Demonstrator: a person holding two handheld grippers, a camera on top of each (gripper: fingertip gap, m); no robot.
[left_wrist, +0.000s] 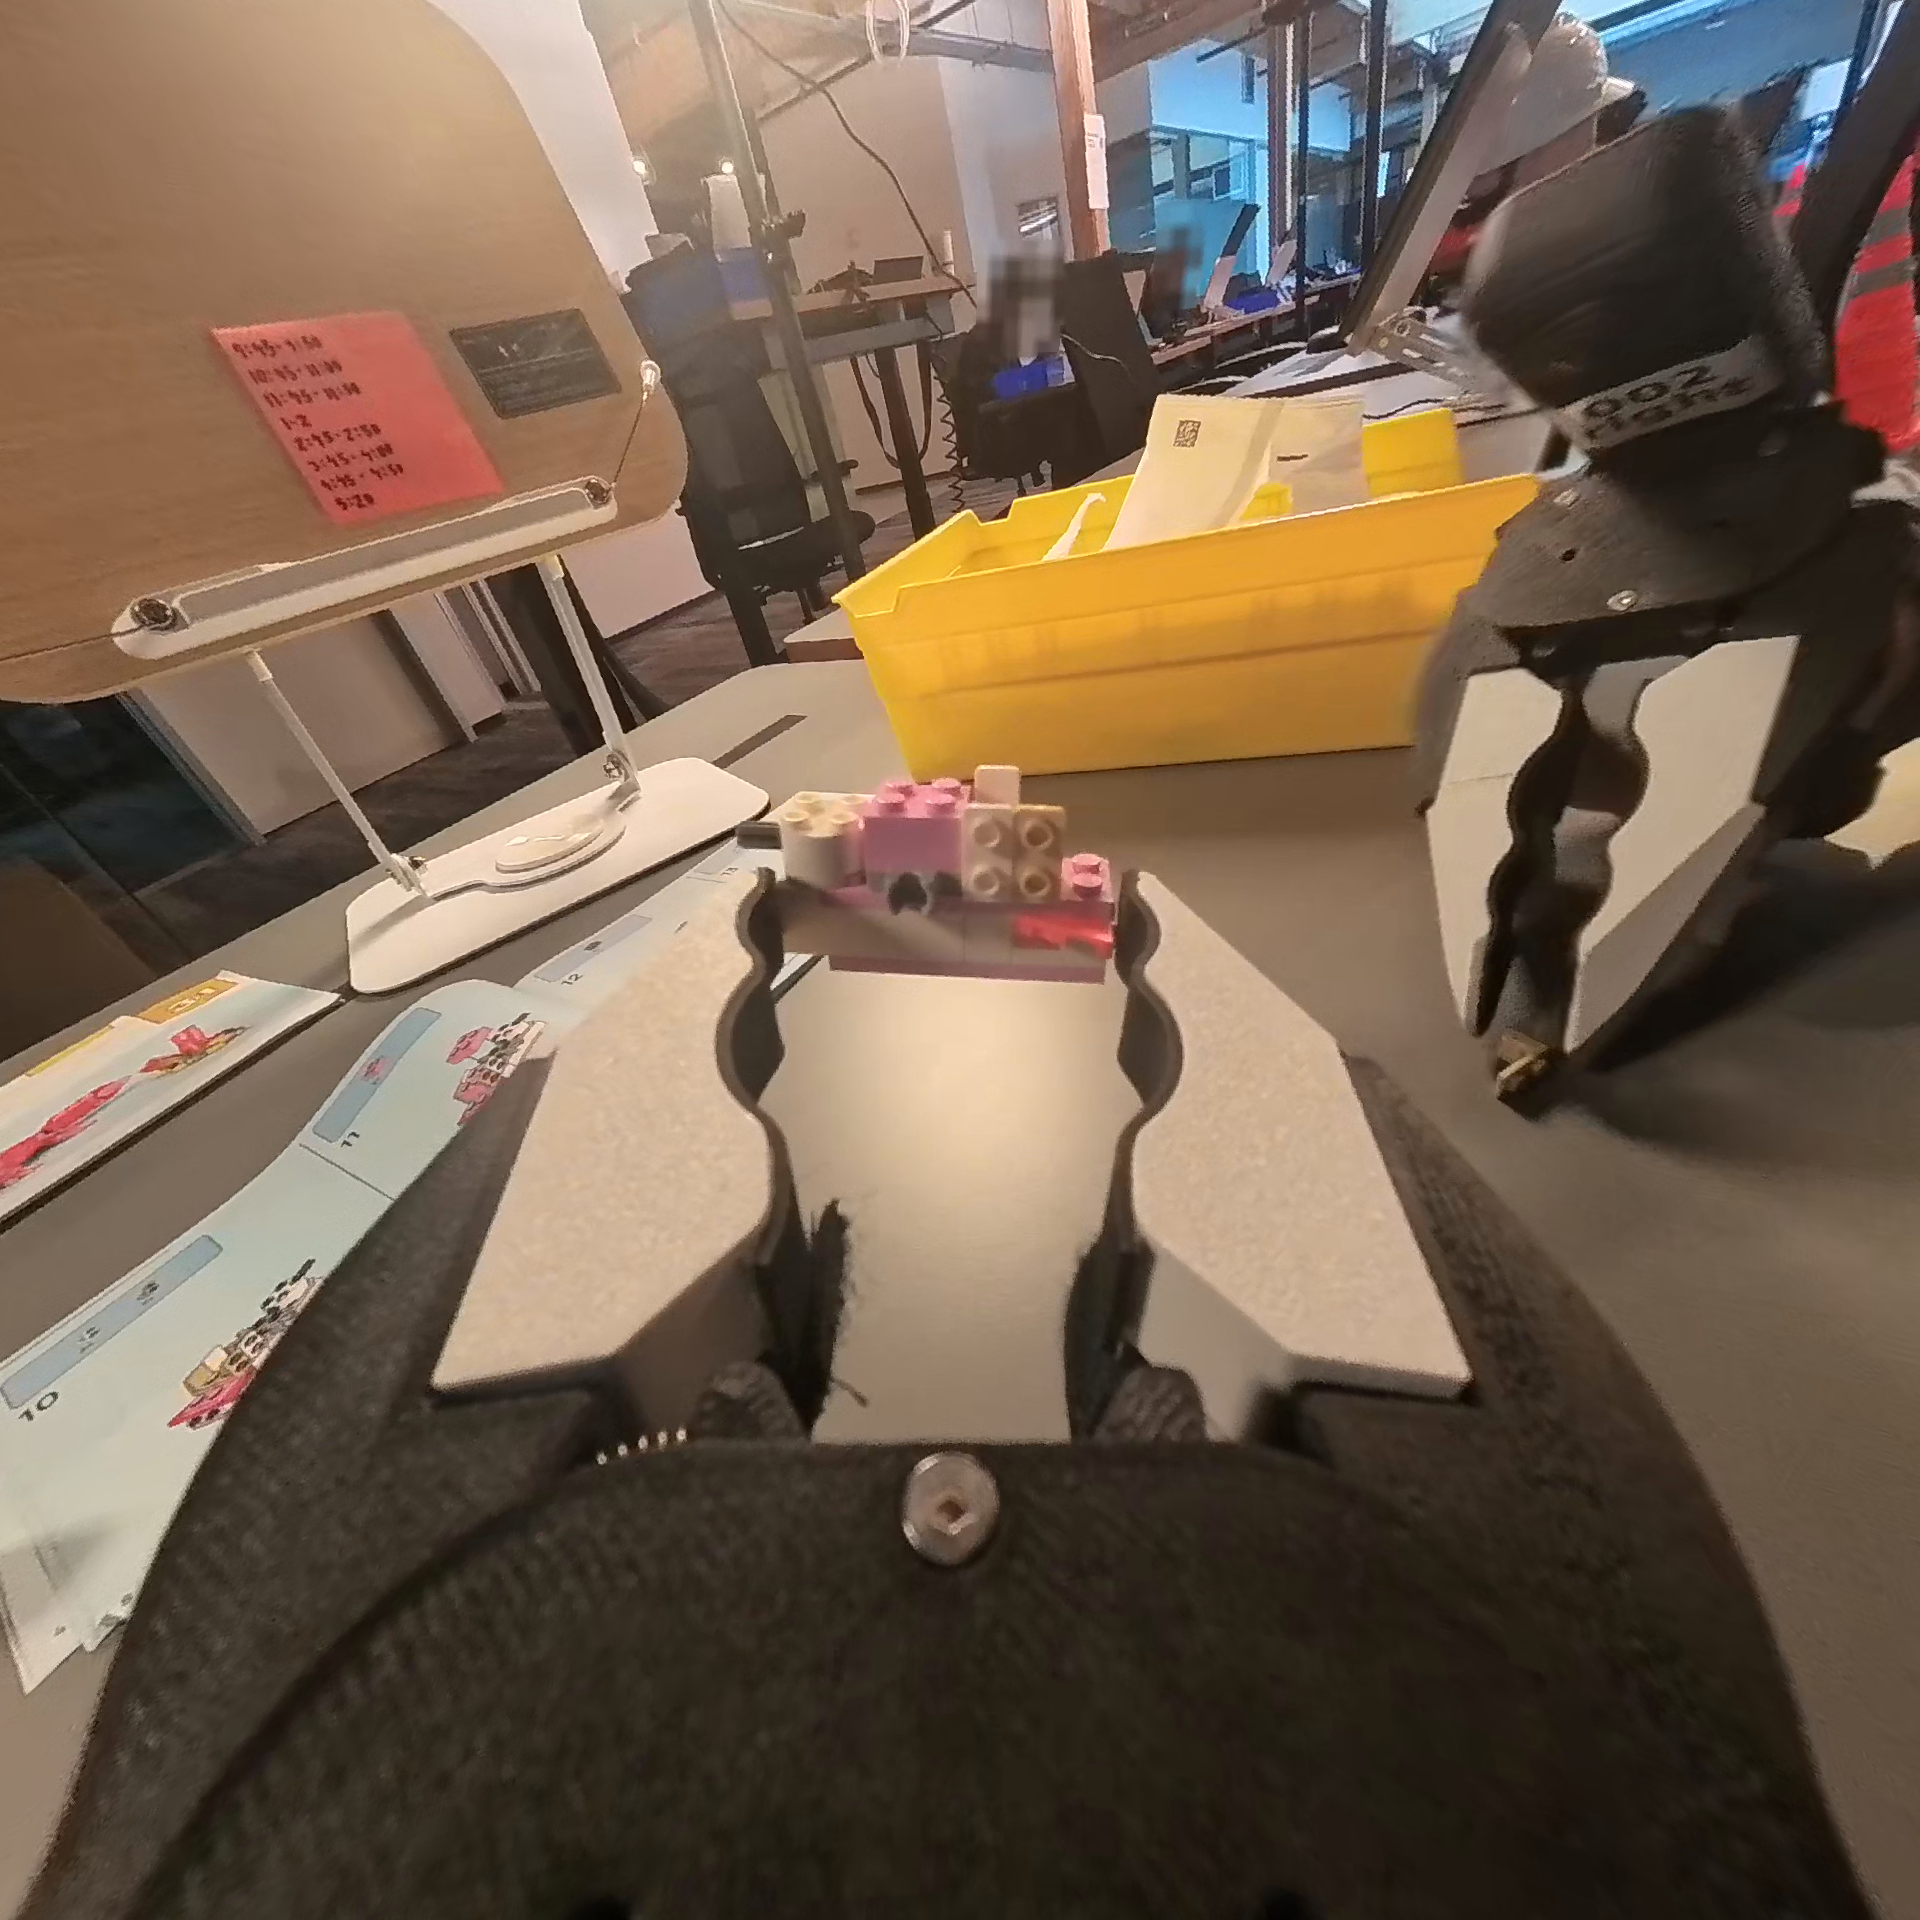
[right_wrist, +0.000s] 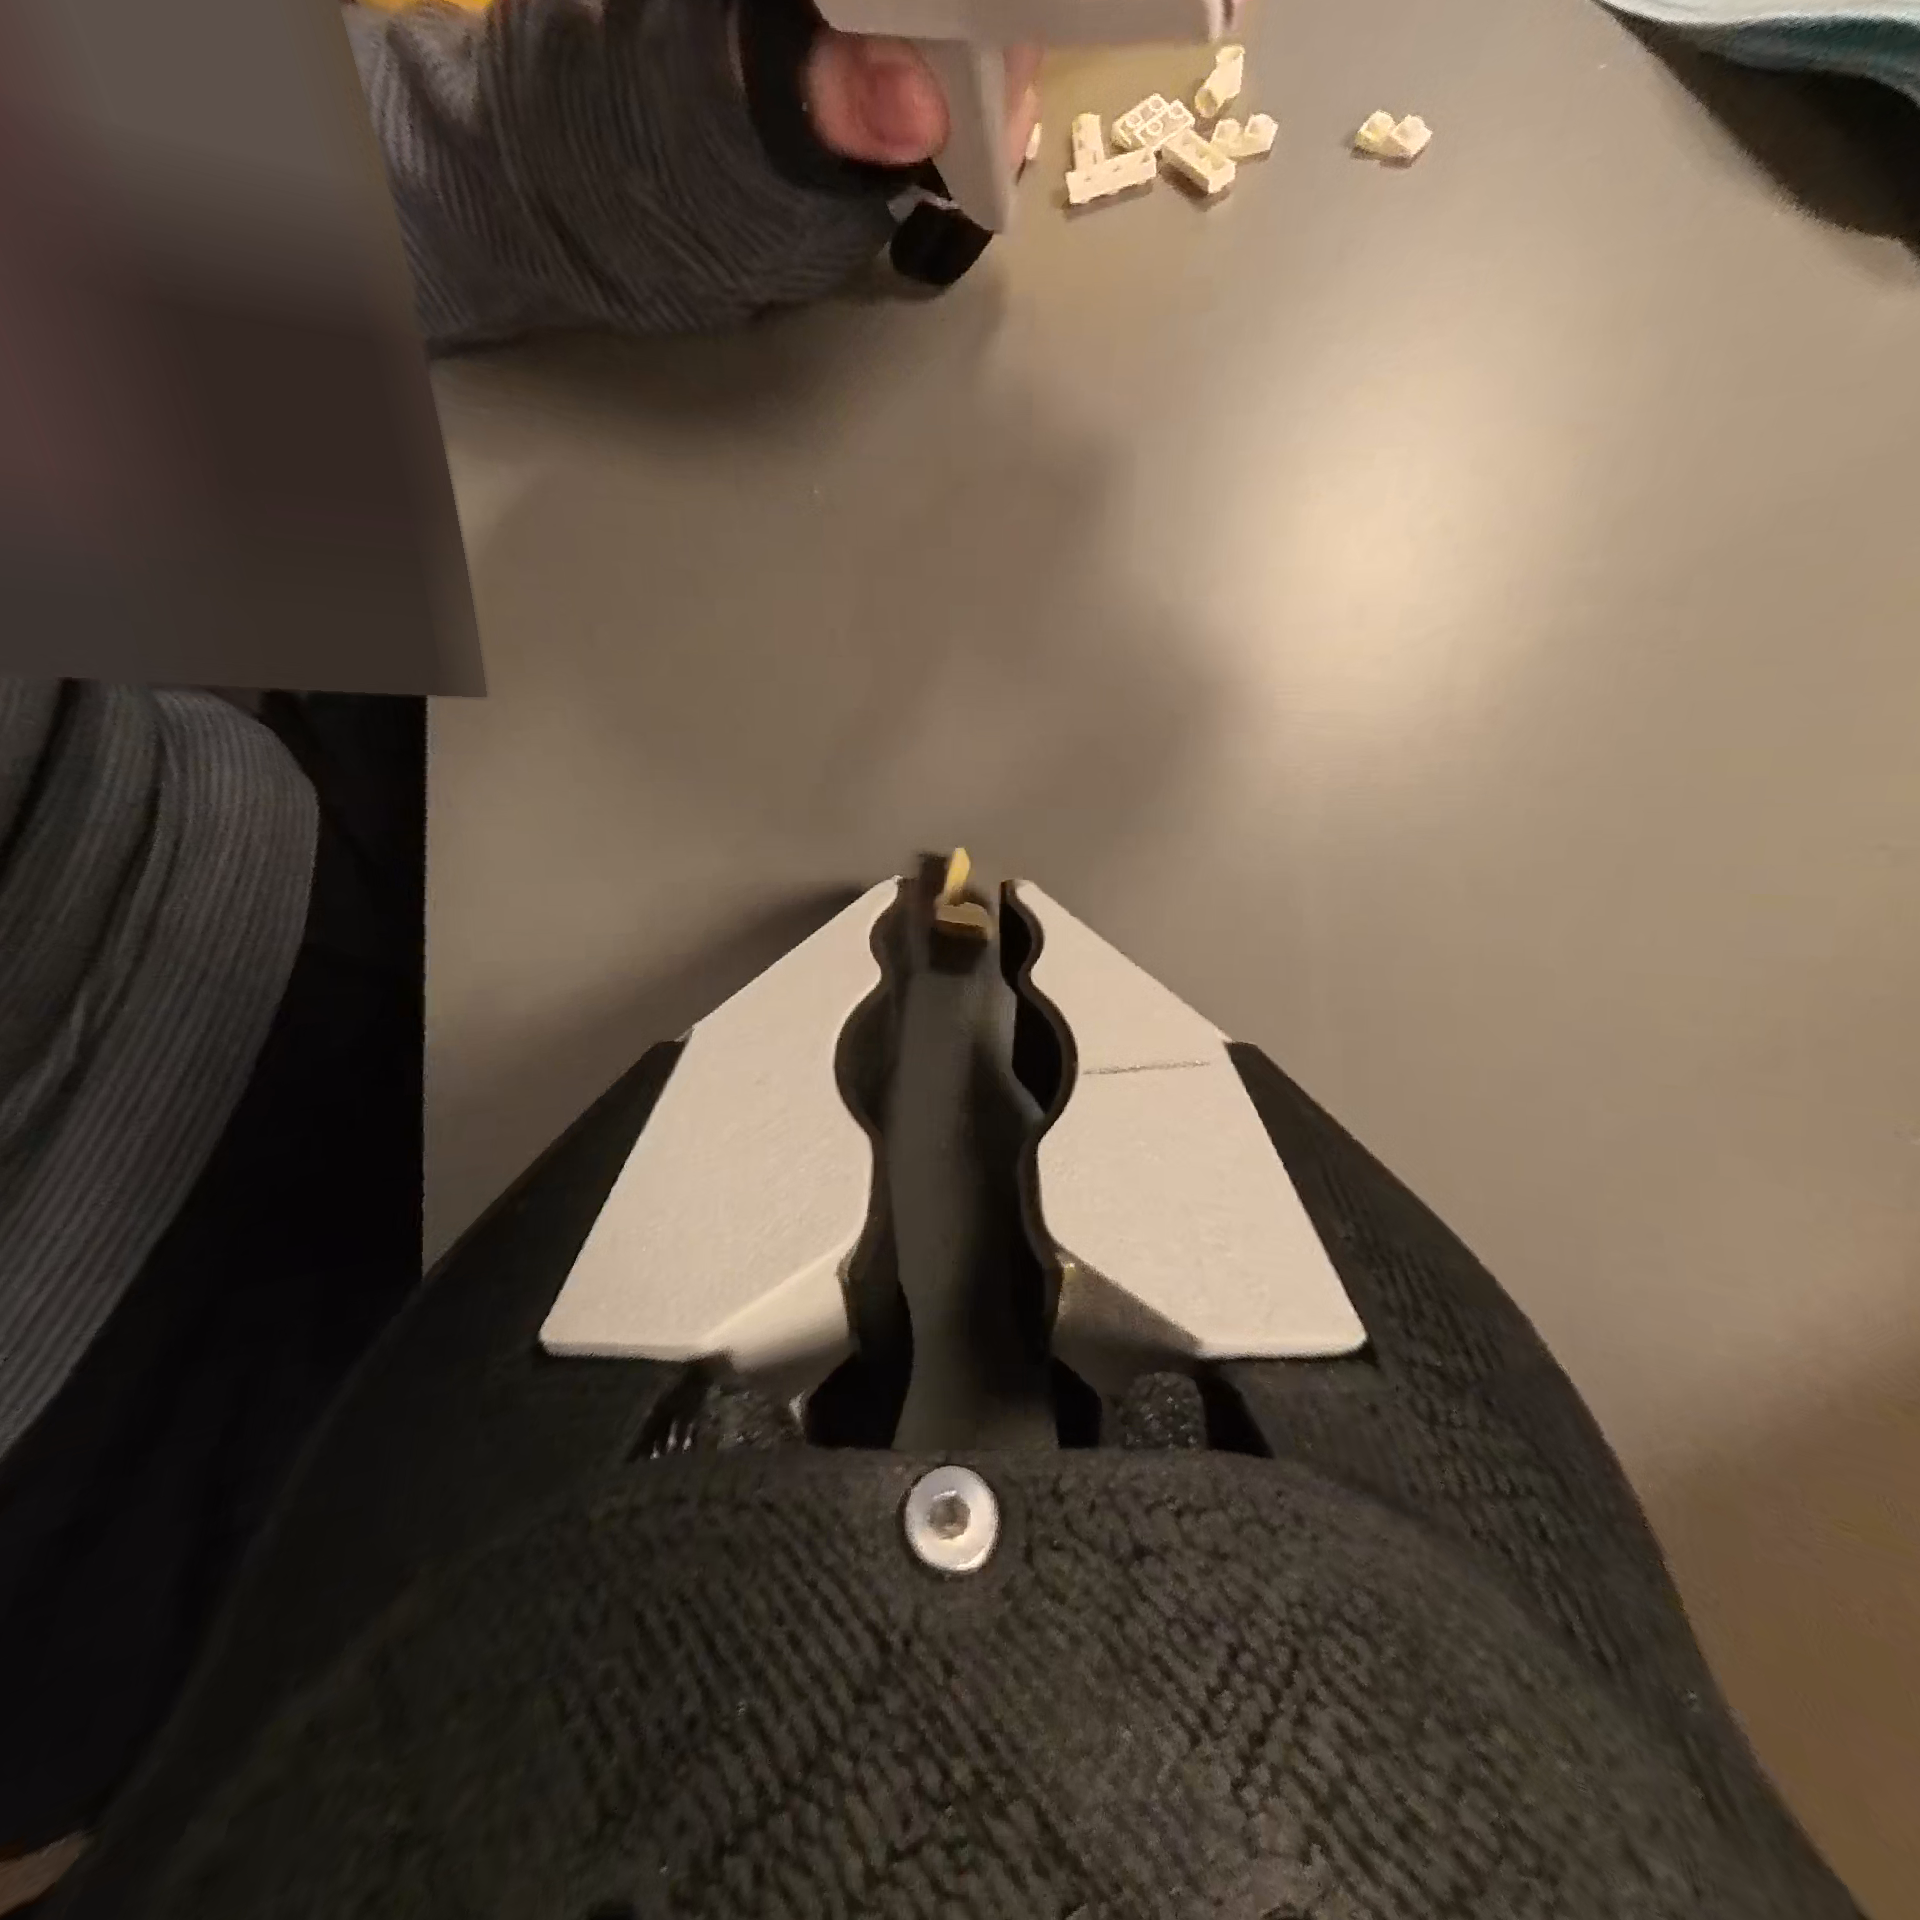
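Instruction sheets (left_wrist: 312, 1122) lie along the tabletop's (left_wrist: 1299, 1195) left edge, near a stand (left_wrist: 540, 852). The left gripper (left_wrist: 943, 914) grasps a pink-and-cream brick model (left_wrist: 956, 883), fingertips at both its ends. A yellow bin (left_wrist: 1195, 644) sits at the far edge. The right gripper (right_wrist: 951, 904) pinches 1 small tan piece (right_wrist: 956, 909). Loose cream bricks (right_wrist: 1174, 145) lie beyond.

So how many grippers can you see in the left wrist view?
2. The left tool sits centre, clamping a brick model. The right tool hangs at the right edge, pinching a small tan piece.
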